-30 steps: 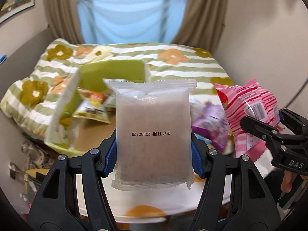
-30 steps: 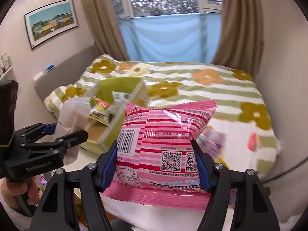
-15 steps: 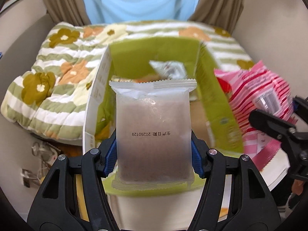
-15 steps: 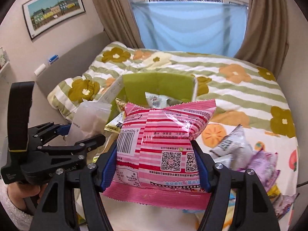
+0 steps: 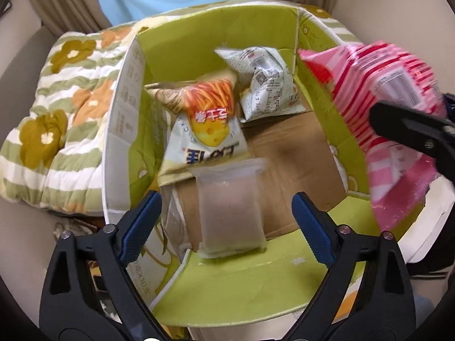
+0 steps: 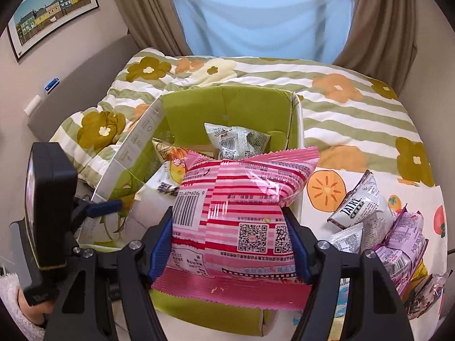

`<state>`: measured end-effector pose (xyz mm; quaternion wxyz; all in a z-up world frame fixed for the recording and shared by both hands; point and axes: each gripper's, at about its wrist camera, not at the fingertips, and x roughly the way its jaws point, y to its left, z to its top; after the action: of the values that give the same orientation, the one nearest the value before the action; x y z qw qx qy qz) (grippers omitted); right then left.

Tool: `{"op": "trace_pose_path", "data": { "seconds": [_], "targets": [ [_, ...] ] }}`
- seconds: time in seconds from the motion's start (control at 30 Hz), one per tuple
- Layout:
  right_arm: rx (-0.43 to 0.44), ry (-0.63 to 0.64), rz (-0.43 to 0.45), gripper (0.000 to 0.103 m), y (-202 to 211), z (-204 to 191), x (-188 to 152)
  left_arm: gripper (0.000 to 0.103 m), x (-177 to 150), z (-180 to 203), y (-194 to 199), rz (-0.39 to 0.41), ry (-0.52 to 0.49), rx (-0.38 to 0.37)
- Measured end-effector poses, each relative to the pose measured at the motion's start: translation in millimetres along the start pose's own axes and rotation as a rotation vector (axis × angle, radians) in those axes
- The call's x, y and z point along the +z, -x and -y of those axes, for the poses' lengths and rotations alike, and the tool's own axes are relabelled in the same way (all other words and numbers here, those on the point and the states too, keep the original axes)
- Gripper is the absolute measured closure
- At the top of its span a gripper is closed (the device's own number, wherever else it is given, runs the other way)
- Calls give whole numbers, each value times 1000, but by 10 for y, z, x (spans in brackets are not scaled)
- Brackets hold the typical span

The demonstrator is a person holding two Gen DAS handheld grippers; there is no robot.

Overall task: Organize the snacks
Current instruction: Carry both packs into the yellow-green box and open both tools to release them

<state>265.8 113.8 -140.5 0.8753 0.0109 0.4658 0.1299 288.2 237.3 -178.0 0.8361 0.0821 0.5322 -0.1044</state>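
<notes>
An open green cardboard box (image 5: 199, 37) holds a yellow-and-white cheese stick bag (image 5: 204, 125) and a white-grey packet (image 5: 264, 85). My left gripper (image 5: 226, 199) hangs over the box's near end with its jaws opening. The clear packet of pinkish powder (image 5: 230, 213) stands loose between the blue pads, apart from both, its lower edge against the box's near wall. My right gripper (image 6: 227, 216) is shut on a pink striped snack bag (image 6: 241, 204) above the box's right side. In the left wrist view that pink bag (image 5: 392, 85) shows blurred at the right.
Several loose snack packets (image 6: 369, 221) are piled on the fruit-print tabletop (image 6: 327, 187) right of the box. A flowered green-striped quilt (image 6: 341, 108) covers the bed behind. A hand in a white sleeve (image 6: 11, 298) holds the left tool.
The left jaws have spread and let go of the clear packet, which has slipped down into the box. Both grippers moved in lower over the box; the pink bag stays gripped.
</notes>
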Motion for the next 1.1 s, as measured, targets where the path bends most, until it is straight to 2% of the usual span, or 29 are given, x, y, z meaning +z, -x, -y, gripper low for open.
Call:
{"op": "trace_pose_path", "data": {
  "seconds": [0.5,0.73,0.8,0.87,0.93,1.1],
  "targets": [
    [102,83,-55,36,-256,-109,47,11,-95,-162,360,64,88,73],
    [109,118,-86,35,-466,-158,-29,11,-145,-180,369,60,95,110],
    [113,119,-89,30,-489,-154,-45,11,-169,-189,369,59,102,109],
    [106,107,-90,11,-494,-128,-51,11,-190,-193,369,57,106,111],
    [124,82,-74,1,-454,-85,-46,11,-216,-182,370,55,110,109],
    [115,105,-11,1,-326,-105,-86,11,-270,-180,427,61,127,101]
  ]
}}
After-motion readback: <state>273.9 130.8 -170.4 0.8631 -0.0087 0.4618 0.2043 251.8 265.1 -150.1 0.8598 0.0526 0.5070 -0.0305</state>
